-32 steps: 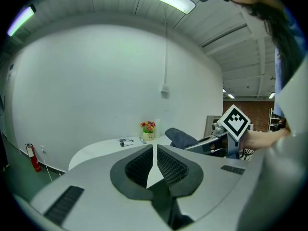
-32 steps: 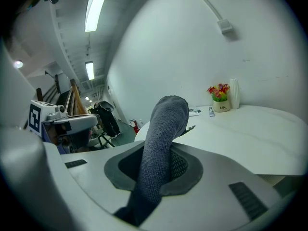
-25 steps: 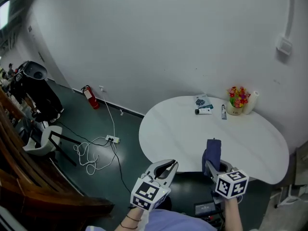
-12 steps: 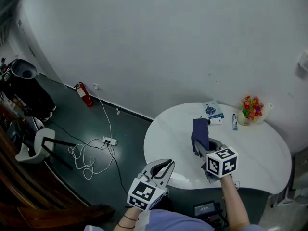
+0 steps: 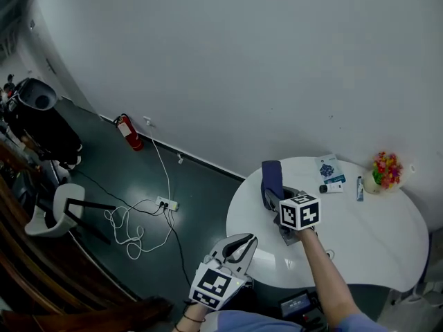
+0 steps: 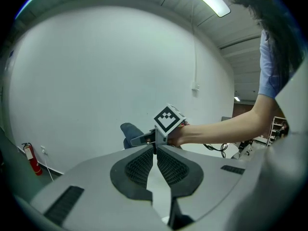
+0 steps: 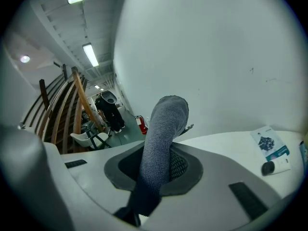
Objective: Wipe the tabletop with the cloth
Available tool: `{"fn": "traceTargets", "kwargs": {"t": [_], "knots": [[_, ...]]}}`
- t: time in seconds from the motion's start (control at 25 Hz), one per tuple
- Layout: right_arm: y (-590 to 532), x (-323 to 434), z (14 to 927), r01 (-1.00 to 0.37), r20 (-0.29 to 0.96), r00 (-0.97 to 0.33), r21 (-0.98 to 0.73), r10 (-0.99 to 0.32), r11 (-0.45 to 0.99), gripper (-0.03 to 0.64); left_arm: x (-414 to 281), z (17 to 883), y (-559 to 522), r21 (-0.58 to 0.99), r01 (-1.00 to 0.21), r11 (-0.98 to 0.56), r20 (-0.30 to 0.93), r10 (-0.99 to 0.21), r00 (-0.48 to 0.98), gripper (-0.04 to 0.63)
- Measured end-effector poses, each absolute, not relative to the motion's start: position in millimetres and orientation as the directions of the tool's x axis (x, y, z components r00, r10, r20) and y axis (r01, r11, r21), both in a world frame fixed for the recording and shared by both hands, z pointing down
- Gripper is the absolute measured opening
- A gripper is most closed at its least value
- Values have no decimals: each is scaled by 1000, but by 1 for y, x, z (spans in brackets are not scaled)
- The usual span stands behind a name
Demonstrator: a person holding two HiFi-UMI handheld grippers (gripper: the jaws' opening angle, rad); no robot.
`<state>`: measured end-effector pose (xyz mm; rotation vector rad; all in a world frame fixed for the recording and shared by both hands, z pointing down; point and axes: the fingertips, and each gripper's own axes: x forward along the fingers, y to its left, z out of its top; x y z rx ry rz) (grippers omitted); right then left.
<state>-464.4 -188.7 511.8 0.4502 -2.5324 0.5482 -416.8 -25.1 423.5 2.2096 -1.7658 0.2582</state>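
Note:
A dark blue cloth (image 5: 271,177) stands up out of my right gripper (image 5: 274,198), which is shut on it above the left part of the round white table (image 5: 360,234). In the right gripper view the cloth (image 7: 162,129) rises as a grey-blue roll between the pads of that gripper (image 7: 161,160), with the tabletop (image 7: 226,148) beyond. My left gripper (image 5: 243,241) hangs low off the table's near left edge, shut and empty. In the left gripper view its pads meet at the tip (image 6: 155,152), and the cloth (image 6: 130,131) shows behind.
At the table's far right stand a flower pot (image 5: 385,170), a booklet (image 5: 328,167), a tube (image 5: 359,188) and a small dark item (image 5: 331,187). On the dark floor to the left are a fire extinguisher (image 5: 129,131), a power strip with cable (image 5: 166,203) and a white chair (image 5: 55,209).
My right gripper has carried the cloth forward and to the left, from the table's near edge to its far left part. The left gripper has stayed low and shut.

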Motion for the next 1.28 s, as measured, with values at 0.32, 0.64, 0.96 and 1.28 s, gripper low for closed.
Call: {"fn": "traceTargets", "kwargs": {"t": [0.32, 0.64, 0.96, 1.28], "knots": [[-165, -540, 577, -350, 601, -797, -387, -55, 853, 71, -453, 440, -16, 158, -978, -133, 343, -922, 181, 20], [-162, -524, 614, -413, 700, -713, -356, -54, 838, 71, -461, 444, -17, 167, -975, -148, 341, -919, 198, 20], [-172, -463, 629, -501, 762, -636, -286, -123, 817, 71, -442, 441, -20, 166, -963, -213, 320, -912, 257, 20], [-192, -400, 624, -580, 779, -593, -240, -201, 778, 71, -411, 433, -31, 173, -944, -282, 301, -897, 323, 20]]}}
